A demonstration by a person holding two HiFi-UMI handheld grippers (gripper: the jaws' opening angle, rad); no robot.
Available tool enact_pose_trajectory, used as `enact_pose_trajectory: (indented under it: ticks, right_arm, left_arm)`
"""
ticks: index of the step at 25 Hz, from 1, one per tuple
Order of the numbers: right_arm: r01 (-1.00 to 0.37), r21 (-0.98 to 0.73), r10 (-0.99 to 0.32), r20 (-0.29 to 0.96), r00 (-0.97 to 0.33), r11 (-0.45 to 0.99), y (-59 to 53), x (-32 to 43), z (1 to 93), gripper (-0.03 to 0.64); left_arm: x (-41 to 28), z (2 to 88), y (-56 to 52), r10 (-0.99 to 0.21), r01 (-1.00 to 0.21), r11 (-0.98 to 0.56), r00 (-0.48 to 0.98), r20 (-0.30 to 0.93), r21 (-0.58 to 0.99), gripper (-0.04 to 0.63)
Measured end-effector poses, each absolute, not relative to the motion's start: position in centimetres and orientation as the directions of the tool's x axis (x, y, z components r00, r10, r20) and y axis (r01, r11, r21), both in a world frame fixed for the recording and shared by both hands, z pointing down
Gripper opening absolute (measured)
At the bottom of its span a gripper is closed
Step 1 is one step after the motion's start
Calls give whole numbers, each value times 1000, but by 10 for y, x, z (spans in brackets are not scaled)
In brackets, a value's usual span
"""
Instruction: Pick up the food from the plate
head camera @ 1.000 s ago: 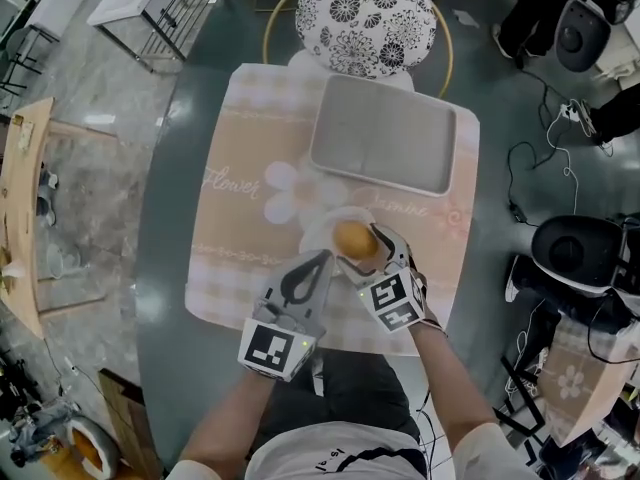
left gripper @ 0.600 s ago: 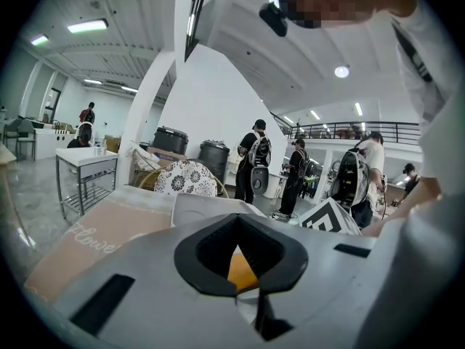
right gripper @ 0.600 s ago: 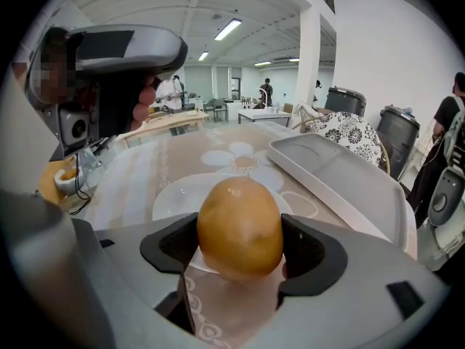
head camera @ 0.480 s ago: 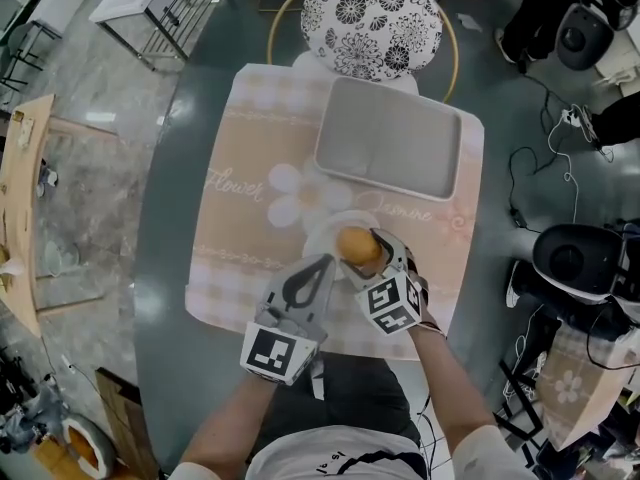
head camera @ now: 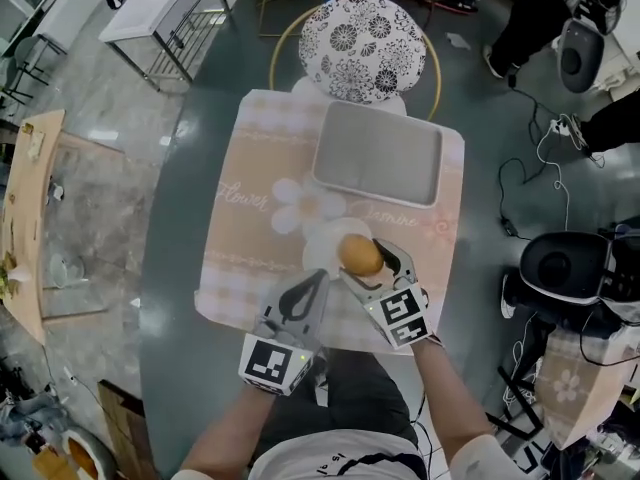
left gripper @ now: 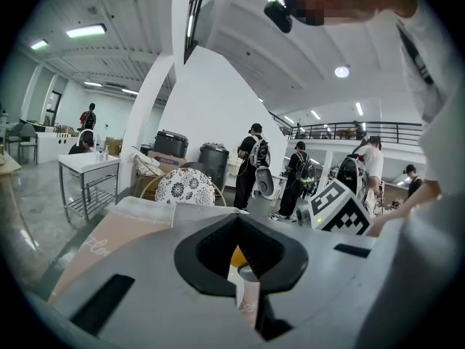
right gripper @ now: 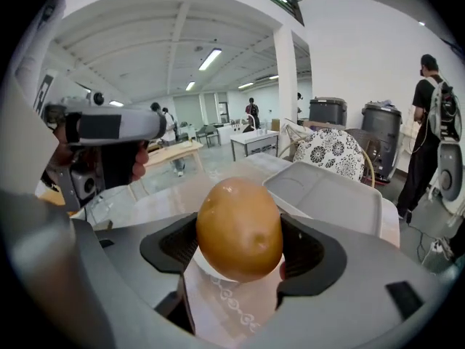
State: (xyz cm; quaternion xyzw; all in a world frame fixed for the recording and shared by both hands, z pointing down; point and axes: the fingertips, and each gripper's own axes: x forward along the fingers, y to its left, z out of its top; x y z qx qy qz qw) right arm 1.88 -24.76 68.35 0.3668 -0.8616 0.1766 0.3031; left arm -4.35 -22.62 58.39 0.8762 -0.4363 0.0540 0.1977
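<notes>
A golden-brown potato [head camera: 360, 255] [right gripper: 239, 227] is clamped between the jaws of my right gripper [head camera: 366, 259] [right gripper: 240, 247], lifted a little above a small white plate [head camera: 322, 242] on the patterned cloth. The plate [right gripper: 211, 271] shows just under the potato in the right gripper view. My left gripper [head camera: 305, 297] [left gripper: 238, 262] hovers just left of the right one, near the cloth's front edge, with its jaw tips together and nothing held.
A grey rectangular tray [head camera: 378, 153] lies on the pink floral cloth [head camera: 250, 218] behind the plate. A round black-and-white patterned chair [head camera: 364, 35] stands beyond the table's far edge. People stand in the background of both gripper views.
The right gripper has risen slightly with the potato in it, away from the plate. The left gripper has stayed close beside it.
</notes>
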Motion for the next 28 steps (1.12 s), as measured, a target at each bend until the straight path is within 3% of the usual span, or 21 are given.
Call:
enact_pose_trajectory:
  ticks: [8,28]
  right_arm:
    - [-779,-203,-592,545,-593,593,-231,29,612,328]
    - [-794,-226,-705,368,-606,565,-166,42,460,328]
  left_arm:
    - [-42,536,-204,-743,-782,-552,618,255,289,6]
    - [-26,436,-140,-745,-774,-577,630,222,261,6]
